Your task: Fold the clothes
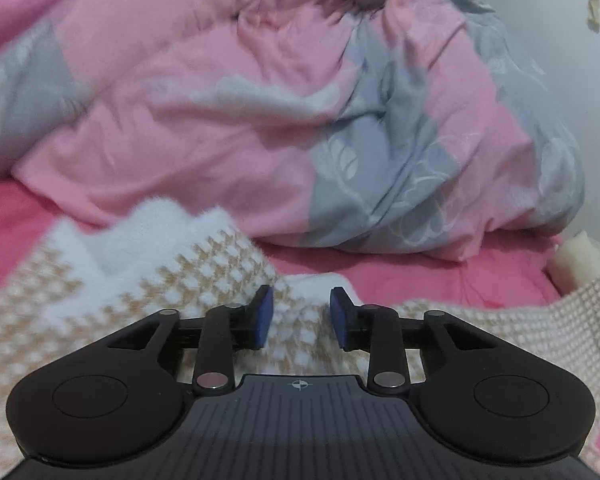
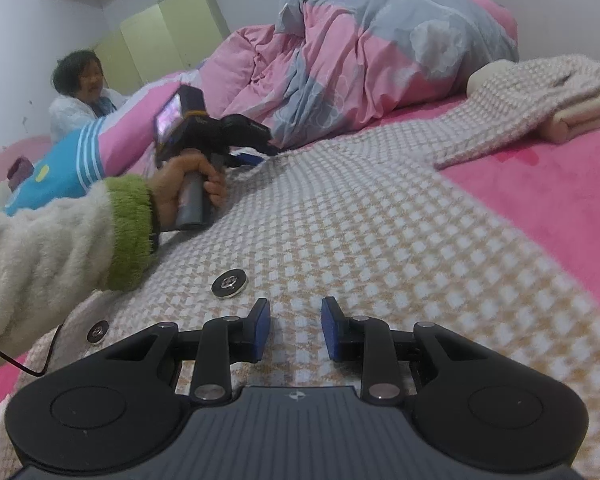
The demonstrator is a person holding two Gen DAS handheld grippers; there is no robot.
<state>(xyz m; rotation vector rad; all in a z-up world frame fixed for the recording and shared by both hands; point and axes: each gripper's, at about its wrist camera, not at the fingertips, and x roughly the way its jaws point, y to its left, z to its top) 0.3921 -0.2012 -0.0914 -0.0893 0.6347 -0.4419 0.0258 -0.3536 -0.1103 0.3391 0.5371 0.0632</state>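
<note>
While the checked jacket (image 2: 340, 216) lies spread on the pink bed (image 2: 540, 200), both tongs hover just above it, left (image 1: 300, 320) and right (image 2: 295, 328) each part open, gripping nothing, fabric right under the tips.

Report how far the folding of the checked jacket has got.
Done: nothing that looks like a finished fold; the tan-and-white checked knit jacket with metal snap buttons lies mostly spread on the pink bedsheet. In hand: nothing is gripped. The left gripper and right gripper both hover open above the fabric. Left: sleeves and body remain to fold; one sleeve trails outward.
</note>
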